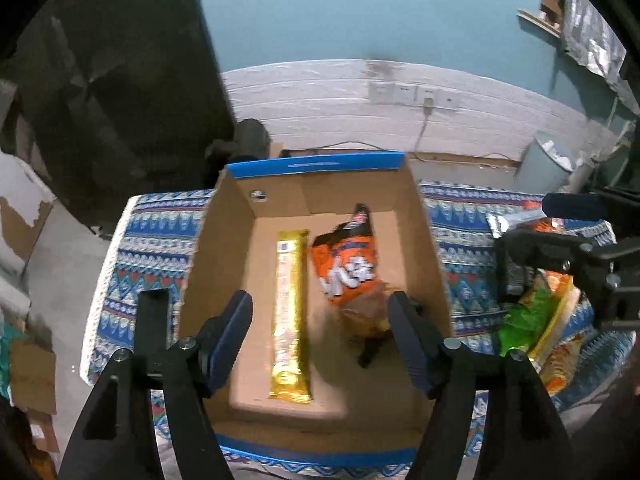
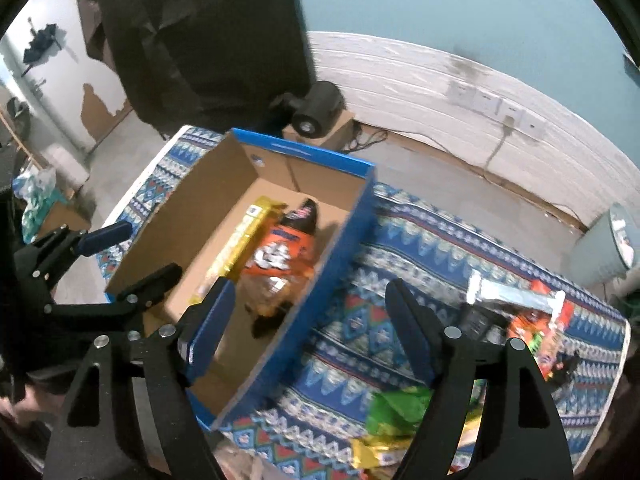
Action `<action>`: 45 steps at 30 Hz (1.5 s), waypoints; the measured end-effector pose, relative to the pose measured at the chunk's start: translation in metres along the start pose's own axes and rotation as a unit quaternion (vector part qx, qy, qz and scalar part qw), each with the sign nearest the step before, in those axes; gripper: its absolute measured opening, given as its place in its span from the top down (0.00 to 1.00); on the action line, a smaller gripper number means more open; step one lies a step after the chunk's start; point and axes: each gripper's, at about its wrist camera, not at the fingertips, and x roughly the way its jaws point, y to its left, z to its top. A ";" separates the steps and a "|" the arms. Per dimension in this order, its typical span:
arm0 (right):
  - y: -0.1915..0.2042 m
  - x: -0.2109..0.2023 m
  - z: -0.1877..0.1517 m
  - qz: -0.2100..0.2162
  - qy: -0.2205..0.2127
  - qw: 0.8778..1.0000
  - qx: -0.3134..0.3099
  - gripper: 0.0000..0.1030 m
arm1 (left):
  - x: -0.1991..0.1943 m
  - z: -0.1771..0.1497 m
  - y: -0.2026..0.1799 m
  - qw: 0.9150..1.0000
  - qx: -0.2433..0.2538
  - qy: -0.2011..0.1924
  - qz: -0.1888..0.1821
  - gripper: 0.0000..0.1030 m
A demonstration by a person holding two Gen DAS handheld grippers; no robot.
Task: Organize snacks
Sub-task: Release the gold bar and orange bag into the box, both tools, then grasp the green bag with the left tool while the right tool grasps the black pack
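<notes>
An open cardboard box with a blue rim (image 1: 320, 162) (image 2: 344, 240) stands on a patterned cloth. Inside lie a long gold snack pack (image 1: 289, 312) (image 2: 236, 248) and an orange snack bag (image 1: 347, 264) (image 2: 280, 256). My left gripper (image 1: 320, 340) is open and empty above the box. My right gripper (image 2: 308, 328) is open and empty over the box's right wall; it shows in the left wrist view (image 1: 560, 252). More snacks lie right of the box: a green bag (image 2: 396, 408) (image 1: 524, 320), an orange pack (image 2: 532, 328) and a pale blue bar (image 2: 516, 294).
The table is covered by a blue patterned cloth (image 2: 400, 240) (image 1: 148, 240). A black fan (image 2: 316, 110) sits behind the box. A pale bin (image 2: 604, 244) stands on the floor at the right. A white wall with sockets (image 1: 416, 94) is behind.
</notes>
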 end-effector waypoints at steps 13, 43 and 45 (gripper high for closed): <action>-0.076 -0.026 -0.050 -0.043 0.013 0.998 0.050 0.24 | -0.001 0.001 -0.076 0.997 0.064 0.012 -0.048 0.28; -0.221 -0.034 -0.150 -0.108 0.068 0.973 0.192 0.24 | 0.068 -0.017 -0.220 0.973 0.177 0.108 -0.100 0.26; -0.231 -0.032 -0.155 -0.112 0.072 0.970 0.203 0.24 | 0.075 -0.017 -0.226 0.972 0.179 0.114 -0.100 0.26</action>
